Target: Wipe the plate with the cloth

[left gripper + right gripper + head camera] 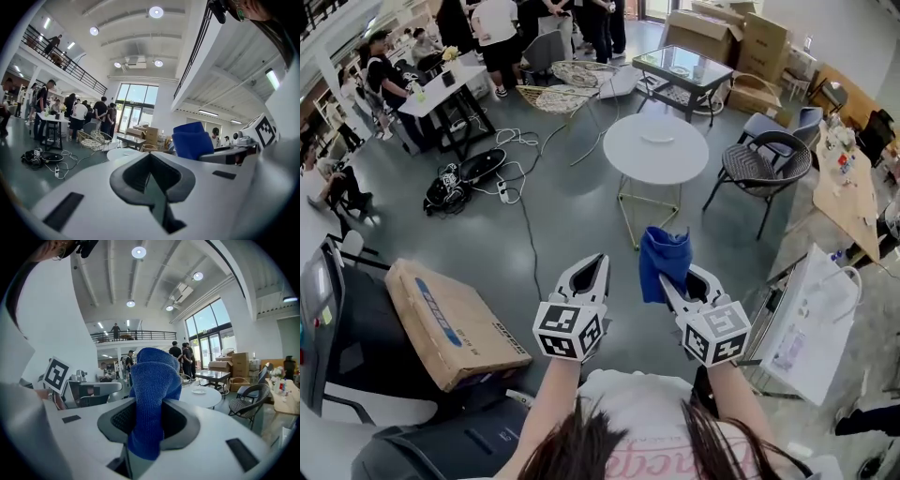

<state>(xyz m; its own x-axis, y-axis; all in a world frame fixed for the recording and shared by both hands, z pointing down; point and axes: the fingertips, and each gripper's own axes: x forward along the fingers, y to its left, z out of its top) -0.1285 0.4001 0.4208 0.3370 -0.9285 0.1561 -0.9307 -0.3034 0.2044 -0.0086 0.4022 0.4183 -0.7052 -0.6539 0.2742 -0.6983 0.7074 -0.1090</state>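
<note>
My right gripper (680,281) is shut on a blue cloth (664,258), which sticks up from between its jaws and hangs folded over them (152,394). Beside it my left gripper (596,262) is shut with nothing in it; its jaws (151,159) meet in a closed line. Both are held in the air in front of the person, well short of a round white table (656,155). A small white plate (657,138) lies on that table, also seen past the cloth in the right gripper view (199,391).
A long cardboard box (455,323) lies at the left. A dark wicker chair (764,164) stands right of the round table, and a white bag (811,323) hangs at the right. Cables (520,178) trail over the grey floor. People stand at the far tables.
</note>
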